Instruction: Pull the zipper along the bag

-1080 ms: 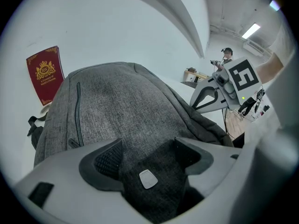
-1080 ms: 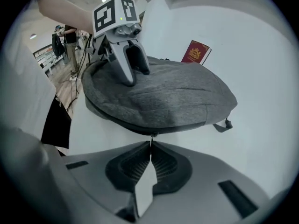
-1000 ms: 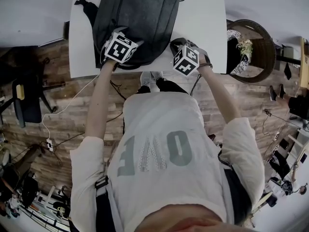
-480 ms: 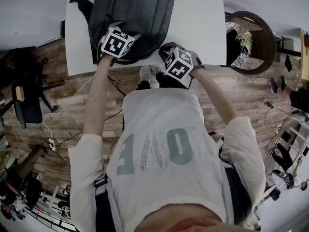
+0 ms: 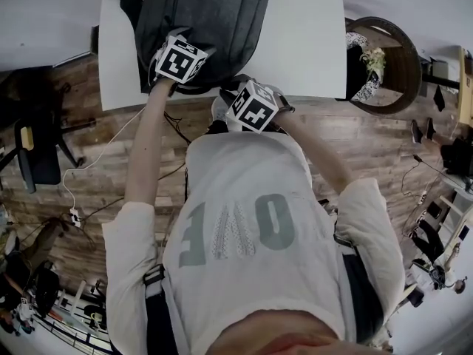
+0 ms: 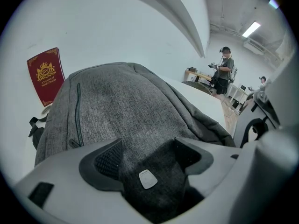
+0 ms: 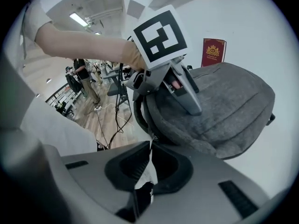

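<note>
A grey bag (image 5: 211, 21) is being borne flat on the white desk (image 5: 310, 43), with its near end at the desk's front edge. That end is being gripped by the left claw (image 6: 145, 167), whose jaws are being pressed together on a fold of the fabric carrying a small pale tab (image 6: 147, 178). Just off the near corner of the bag, the right claw (image 7: 148, 167) is being held almost fully closed. The thin zipper pull (image 7: 150, 146) is being pinched between its jaws.
</note>
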